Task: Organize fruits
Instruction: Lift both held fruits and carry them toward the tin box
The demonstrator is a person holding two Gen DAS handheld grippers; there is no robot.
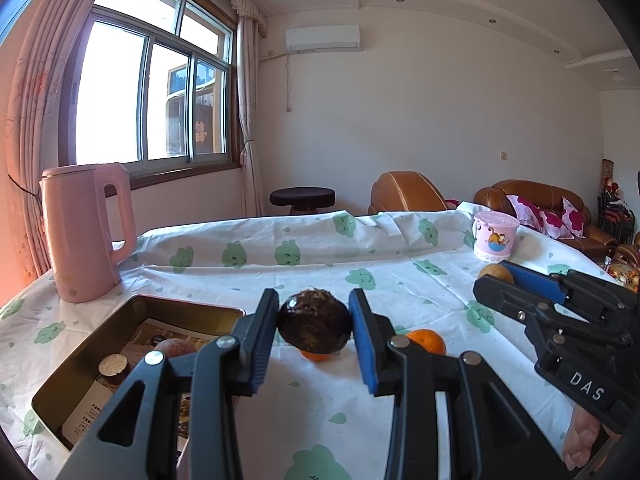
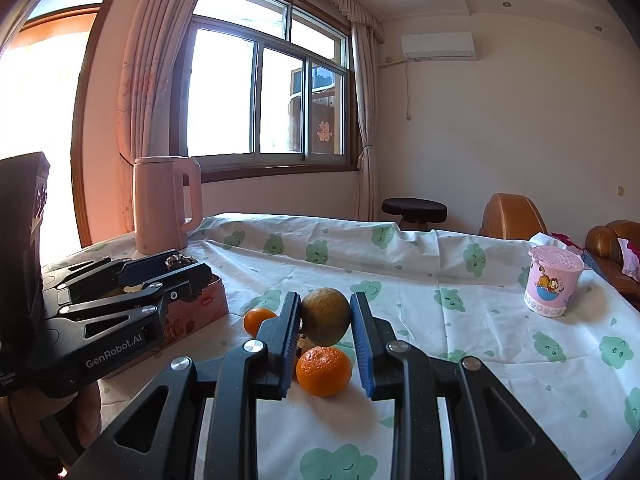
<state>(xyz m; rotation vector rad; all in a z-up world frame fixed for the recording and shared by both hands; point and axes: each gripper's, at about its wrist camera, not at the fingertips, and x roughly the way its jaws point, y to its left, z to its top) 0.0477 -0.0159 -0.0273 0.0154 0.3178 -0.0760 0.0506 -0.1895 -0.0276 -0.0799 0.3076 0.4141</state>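
We've got a table w/ a cloud-print cloth (image 1: 280,408), pink kettle (image 1: 82,232) at the back left. Open tin (image 1: 72,372) sits front left, a couple of fruits already inside. L gripper (image 1: 314,326) is clamped on a dark brown fruit (image 1: 314,326), held just right of the tin above the cloth. R gripper (image 2: 325,316) is squeezing a greenish-brown fruit (image 2: 325,316) above two oranges (image 2: 324,370) on the cloth. Pink cup (image 2: 554,282) is far right.
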